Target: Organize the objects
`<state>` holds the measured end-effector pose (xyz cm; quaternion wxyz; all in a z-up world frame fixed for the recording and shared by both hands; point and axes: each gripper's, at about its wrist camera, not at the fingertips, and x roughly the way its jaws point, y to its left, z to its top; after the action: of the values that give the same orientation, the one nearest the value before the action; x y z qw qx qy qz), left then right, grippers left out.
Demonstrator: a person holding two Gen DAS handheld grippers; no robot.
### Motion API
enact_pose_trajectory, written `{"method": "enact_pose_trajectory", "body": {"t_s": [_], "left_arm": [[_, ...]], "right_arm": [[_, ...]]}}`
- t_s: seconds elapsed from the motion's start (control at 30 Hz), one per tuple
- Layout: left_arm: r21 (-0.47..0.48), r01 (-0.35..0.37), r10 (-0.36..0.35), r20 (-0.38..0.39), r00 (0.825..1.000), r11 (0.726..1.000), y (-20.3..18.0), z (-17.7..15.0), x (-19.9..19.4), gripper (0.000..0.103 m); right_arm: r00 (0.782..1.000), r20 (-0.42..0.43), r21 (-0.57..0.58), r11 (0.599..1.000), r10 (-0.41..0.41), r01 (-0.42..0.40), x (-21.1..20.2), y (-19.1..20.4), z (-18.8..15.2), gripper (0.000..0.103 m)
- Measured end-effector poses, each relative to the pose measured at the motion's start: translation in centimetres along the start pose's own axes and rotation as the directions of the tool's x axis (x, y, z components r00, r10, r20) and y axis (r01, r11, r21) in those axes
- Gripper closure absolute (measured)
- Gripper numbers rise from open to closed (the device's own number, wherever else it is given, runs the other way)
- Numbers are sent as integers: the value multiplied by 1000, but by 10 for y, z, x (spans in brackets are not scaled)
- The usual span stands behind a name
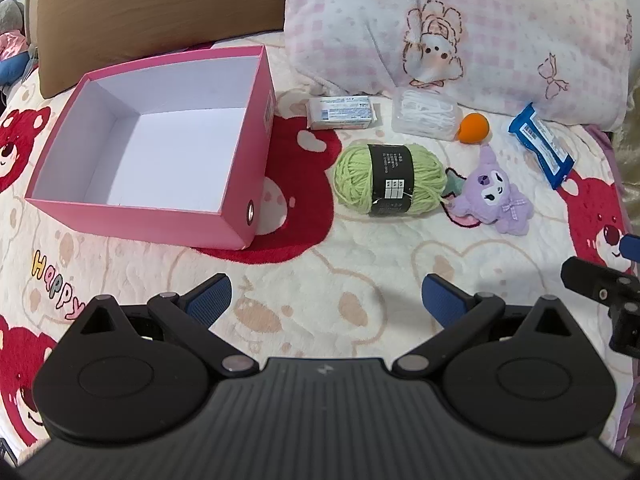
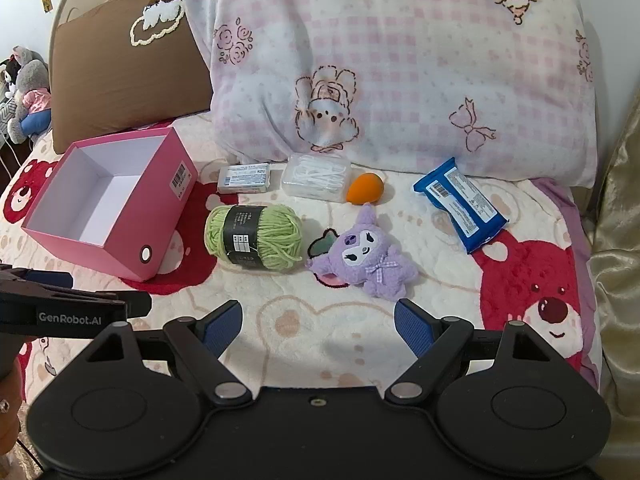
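Sorting not begun: pink box (image 1: 160, 148) at left appears empty, far corner unclear. Left gripper (image 1: 326, 300) and right gripper (image 2: 318, 326) gape wide, holding nothing. Next: seize the yarn (image 1: 390, 180).

place: home bedroom | evidence: pillow (image 2: 400, 60), bear-print blanket (image 2: 320, 340), plush toys (image 2: 28, 92)

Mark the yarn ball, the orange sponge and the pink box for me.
yarn ball (image 1: 390, 180): left wrist view, on its black label.
orange sponge (image 2: 364, 189): right wrist view, mid-body.
pink box (image 1: 160, 222): left wrist view, near outer wall.
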<state>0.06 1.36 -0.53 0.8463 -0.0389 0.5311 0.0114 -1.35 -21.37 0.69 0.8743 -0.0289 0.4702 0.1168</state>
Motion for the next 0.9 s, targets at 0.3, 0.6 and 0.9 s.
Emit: {"method": "enact_pose_trajectory", "body": {"t_s": [0.3, 0.6, 0.9], "left_arm": [[-1, -1, 1, 4, 1000, 1000, 0, -2, -1, 0], [-1, 1, -1, 8, 1000, 1000, -2, -4, -3, 0], [-1, 2, -2, 8, 1000, 1000, -4, -4, -4, 0]], "right_arm": [[1000, 4, 4, 1000, -2, 2, 0, 0, 0, 17], [1000, 7, 5, 1000, 1, -1, -1, -2, 1, 17], [1000, 11, 4, 1000, -5, 5, -1, -1, 1, 17]]}}
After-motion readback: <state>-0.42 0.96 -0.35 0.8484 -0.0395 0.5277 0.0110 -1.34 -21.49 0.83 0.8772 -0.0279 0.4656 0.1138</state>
